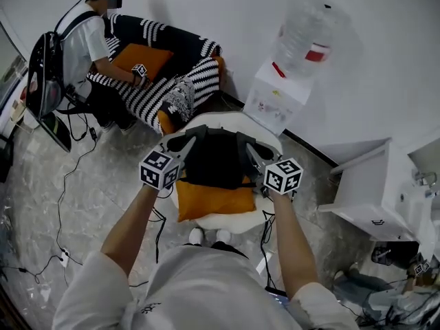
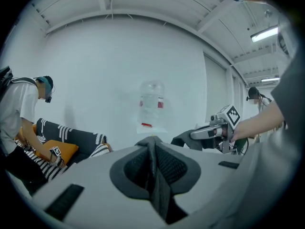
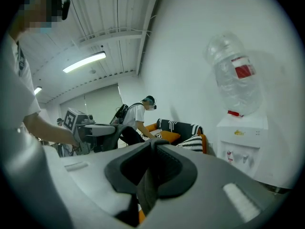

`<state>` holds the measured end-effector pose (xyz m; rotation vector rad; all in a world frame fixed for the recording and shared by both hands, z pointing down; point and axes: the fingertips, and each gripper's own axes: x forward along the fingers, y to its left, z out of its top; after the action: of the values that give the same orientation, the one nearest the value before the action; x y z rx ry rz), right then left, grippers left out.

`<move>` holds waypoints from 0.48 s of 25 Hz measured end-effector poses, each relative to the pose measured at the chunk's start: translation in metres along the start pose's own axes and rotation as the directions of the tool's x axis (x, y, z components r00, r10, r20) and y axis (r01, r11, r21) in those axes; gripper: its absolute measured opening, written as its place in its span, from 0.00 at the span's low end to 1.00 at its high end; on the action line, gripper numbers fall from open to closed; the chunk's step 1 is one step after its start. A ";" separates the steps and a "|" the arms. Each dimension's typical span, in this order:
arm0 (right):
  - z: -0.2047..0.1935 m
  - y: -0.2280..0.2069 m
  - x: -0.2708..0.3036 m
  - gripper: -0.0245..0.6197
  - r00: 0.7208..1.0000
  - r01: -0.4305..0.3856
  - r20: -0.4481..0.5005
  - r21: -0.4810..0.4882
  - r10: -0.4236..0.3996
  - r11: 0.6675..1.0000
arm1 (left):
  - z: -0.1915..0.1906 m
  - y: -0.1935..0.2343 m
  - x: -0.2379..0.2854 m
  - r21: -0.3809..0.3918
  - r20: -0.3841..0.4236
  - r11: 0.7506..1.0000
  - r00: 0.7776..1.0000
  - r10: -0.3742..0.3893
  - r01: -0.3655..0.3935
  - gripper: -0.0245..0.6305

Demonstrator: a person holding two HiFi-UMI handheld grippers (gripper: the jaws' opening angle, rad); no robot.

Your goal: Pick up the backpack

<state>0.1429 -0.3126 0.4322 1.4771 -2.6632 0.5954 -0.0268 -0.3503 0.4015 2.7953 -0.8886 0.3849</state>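
A black backpack (image 1: 216, 158) hangs between my two grippers, over an orange cushion (image 1: 214, 199) on a white chair (image 1: 227, 220). My left gripper (image 1: 184, 145) is shut on the backpack's left shoulder strap (image 2: 157, 175); the dark webbing is pinched between its jaws (image 2: 151, 140). My right gripper (image 1: 251, 155) is shut on the other strap (image 3: 148, 178), which runs between its closed jaws (image 3: 153, 143). Each gripper view shows the other gripper: the right one (image 2: 209, 133), the left one (image 3: 95, 130), each with strap fabric draped over it.
A water dispenser (image 1: 278, 98) with a big bottle (image 1: 306, 36) stands against the wall behind the chair. To the left is a striped sofa (image 1: 172, 67) with another person (image 1: 86, 43) bent over it. A white cabinet (image 1: 371, 191) is at the right. Cables (image 1: 69, 184) trail over the floor.
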 end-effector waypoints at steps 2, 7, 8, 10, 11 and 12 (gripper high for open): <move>0.007 0.004 -0.004 0.08 1.000 -0.001 0.010 -0.010 0.001 1.000 | 0.008 -0.002 -0.004 0.010 0.014 1.000 1.000 -0.001 0.001 0.07; 0.026 0.015 -0.011 0.09 0.999 -0.008 0.042 -0.039 0.009 0.999 | 0.028 -0.008 -0.016 0.031 0.058 1.000 0.998 -0.001 -0.001 0.07; 0.030 0.017 -0.013 0.09 0.999 -0.009 0.050 -0.040 0.011 0.999 | 0.032 -0.010 -0.018 0.035 0.067 0.999 0.998 -0.002 0.000 0.07; 0.038 0.021 -0.016 0.09 0.998 -0.012 0.065 -0.041 0.014 0.999 | 0.040 -0.012 -0.023 0.045 0.083 0.999 0.997 -0.005 0.002 0.07; 0.043 0.023 -0.018 0.09 0.997 -0.014 0.071 -0.044 0.017 0.999 | 0.044 -0.014 -0.025 0.050 0.091 0.999 0.996 -0.007 0.002 0.07; 0.047 0.025 -0.020 0.09 0.997 -0.016 0.077 -0.049 0.019 0.999 | 0.050 -0.015 -0.027 0.056 0.101 0.998 0.995 -0.009 0.003 0.07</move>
<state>0.1400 -0.3014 0.3765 1.4956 -2.7298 0.4814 -0.0302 -0.3360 0.3448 2.8903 -0.9040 0.2734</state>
